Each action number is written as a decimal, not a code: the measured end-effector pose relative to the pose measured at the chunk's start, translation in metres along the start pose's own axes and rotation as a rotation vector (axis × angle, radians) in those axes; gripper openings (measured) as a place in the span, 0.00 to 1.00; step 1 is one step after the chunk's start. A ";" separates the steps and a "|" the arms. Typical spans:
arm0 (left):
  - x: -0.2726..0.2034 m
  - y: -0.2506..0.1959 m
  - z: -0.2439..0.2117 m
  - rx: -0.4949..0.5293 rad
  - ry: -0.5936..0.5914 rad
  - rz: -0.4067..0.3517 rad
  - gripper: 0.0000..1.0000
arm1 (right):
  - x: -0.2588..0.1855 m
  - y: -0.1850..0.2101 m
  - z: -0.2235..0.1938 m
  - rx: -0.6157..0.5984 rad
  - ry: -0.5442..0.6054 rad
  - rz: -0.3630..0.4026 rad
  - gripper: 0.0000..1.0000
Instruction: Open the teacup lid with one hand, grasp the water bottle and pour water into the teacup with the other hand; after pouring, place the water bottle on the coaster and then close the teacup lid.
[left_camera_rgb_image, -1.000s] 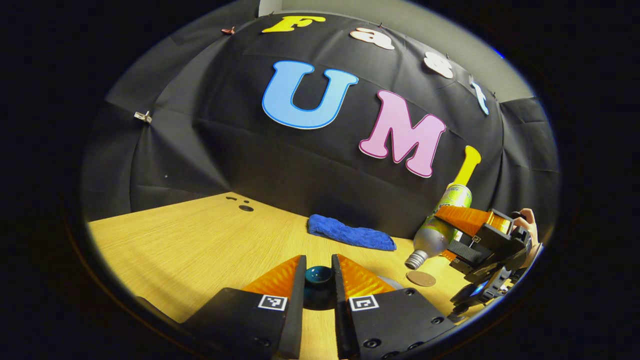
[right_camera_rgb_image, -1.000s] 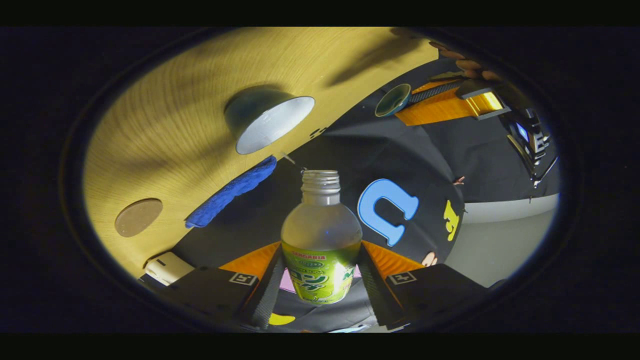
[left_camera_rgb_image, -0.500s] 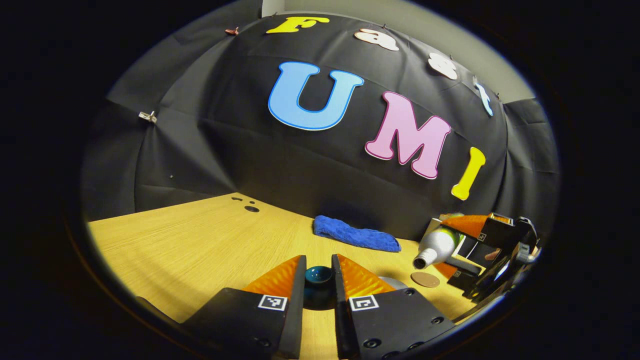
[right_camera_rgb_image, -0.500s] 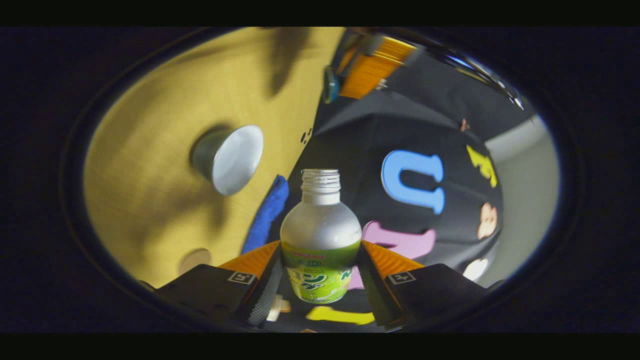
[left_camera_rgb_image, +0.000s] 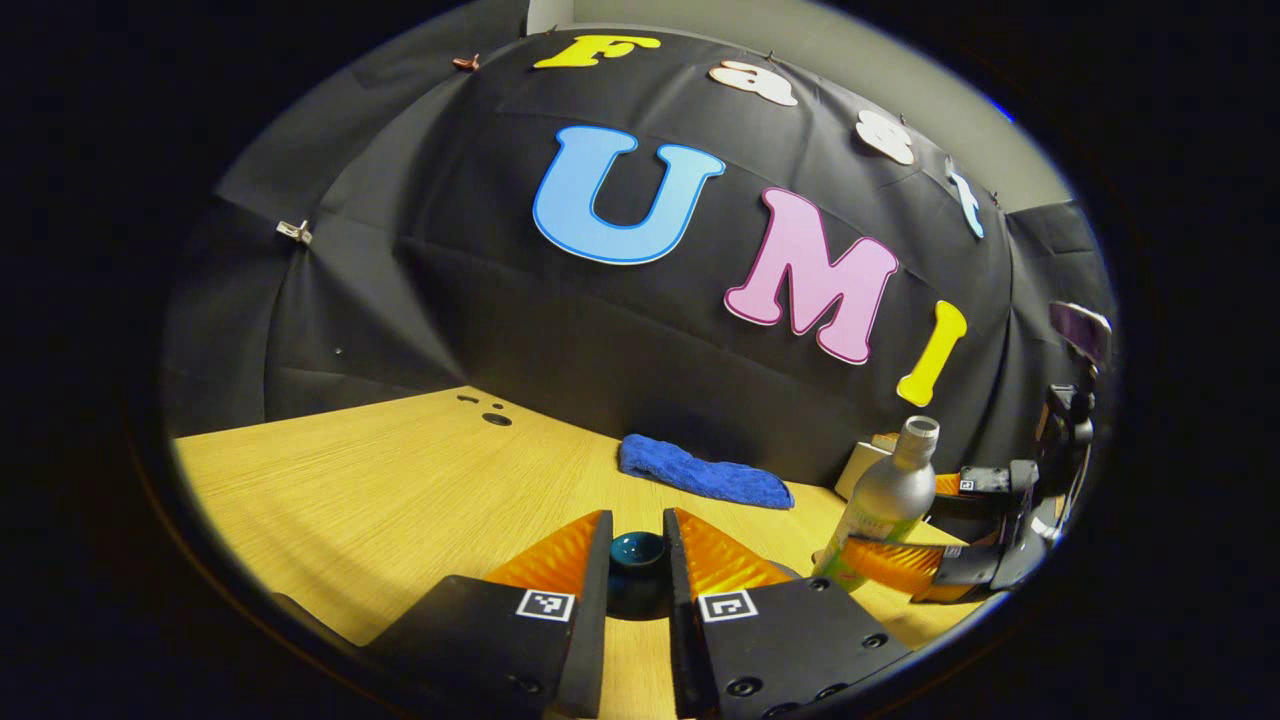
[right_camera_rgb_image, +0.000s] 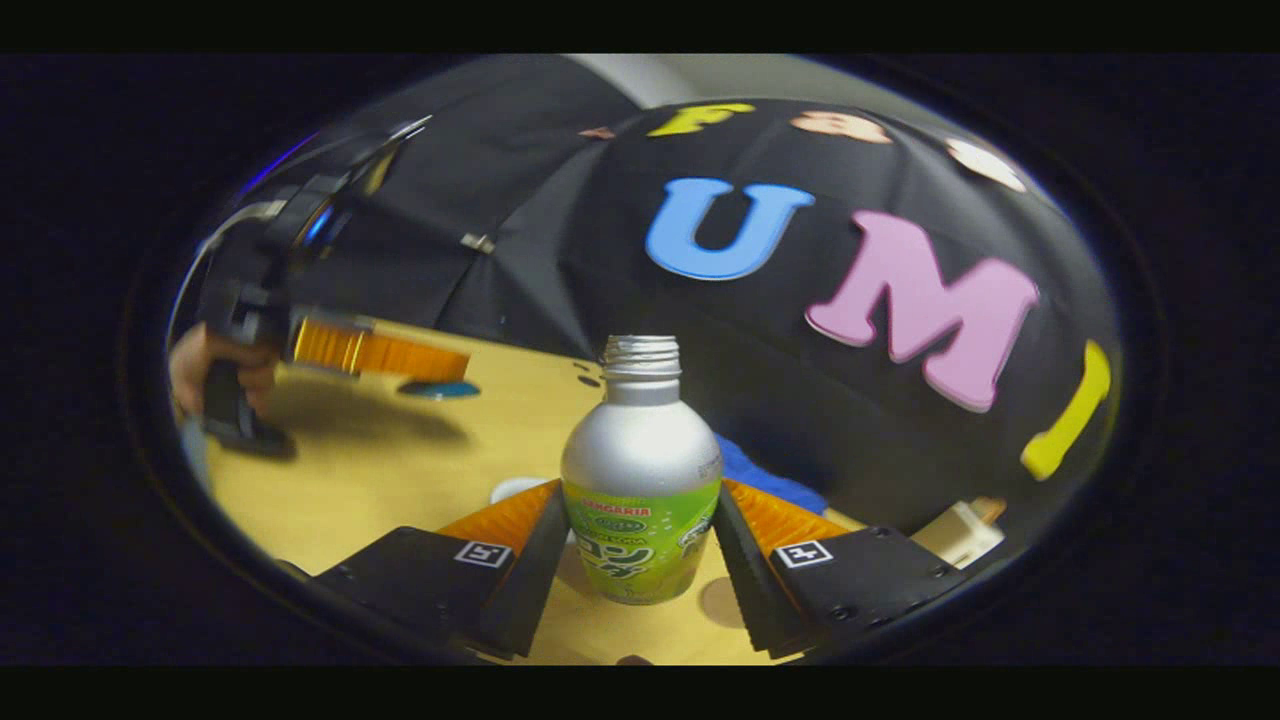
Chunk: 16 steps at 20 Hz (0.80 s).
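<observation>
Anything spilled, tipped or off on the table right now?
Nothing stands out. The water bottle is upright with its cap off, clamped in the right gripper above the table. The left gripper holds the teacup lid. No puddle shows on the wood; the blue cloth lies by the wall.

left tool (left_camera_rgb_image: 637, 560): fingers clamped, held level | right tool (right_camera_rgb_image: 640, 540): fingers clamped, level

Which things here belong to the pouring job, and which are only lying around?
Belong to the job: water bottle in right gripper; teacup lid in left gripper; coaster.

Lying about: blue cloth; white box.
</observation>
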<state>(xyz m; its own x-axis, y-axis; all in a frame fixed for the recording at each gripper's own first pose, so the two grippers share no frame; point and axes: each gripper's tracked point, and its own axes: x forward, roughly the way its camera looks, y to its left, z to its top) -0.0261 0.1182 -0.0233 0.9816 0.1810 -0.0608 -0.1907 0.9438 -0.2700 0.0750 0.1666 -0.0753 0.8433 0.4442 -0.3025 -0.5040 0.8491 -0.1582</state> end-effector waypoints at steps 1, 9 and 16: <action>0.000 0.000 0.000 0.003 0.002 -0.002 0.31 | 0.002 -0.014 0.002 0.088 -0.015 -0.013 0.80; 0.004 -0.003 -0.005 0.005 0.015 -0.004 0.31 | 0.010 -0.119 -0.043 0.168 0.009 -0.170 0.80; 0.004 -0.001 -0.007 0.007 0.018 -0.002 0.31 | 0.017 -0.146 -0.073 0.258 0.056 -0.217 0.80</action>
<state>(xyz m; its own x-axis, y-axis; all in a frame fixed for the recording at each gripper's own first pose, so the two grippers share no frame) -0.0221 0.1158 -0.0297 0.9817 0.1737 -0.0777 -0.1883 0.9462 -0.2631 0.1488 0.0295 -0.1258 0.9108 0.2347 -0.3398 -0.2439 0.9697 0.0161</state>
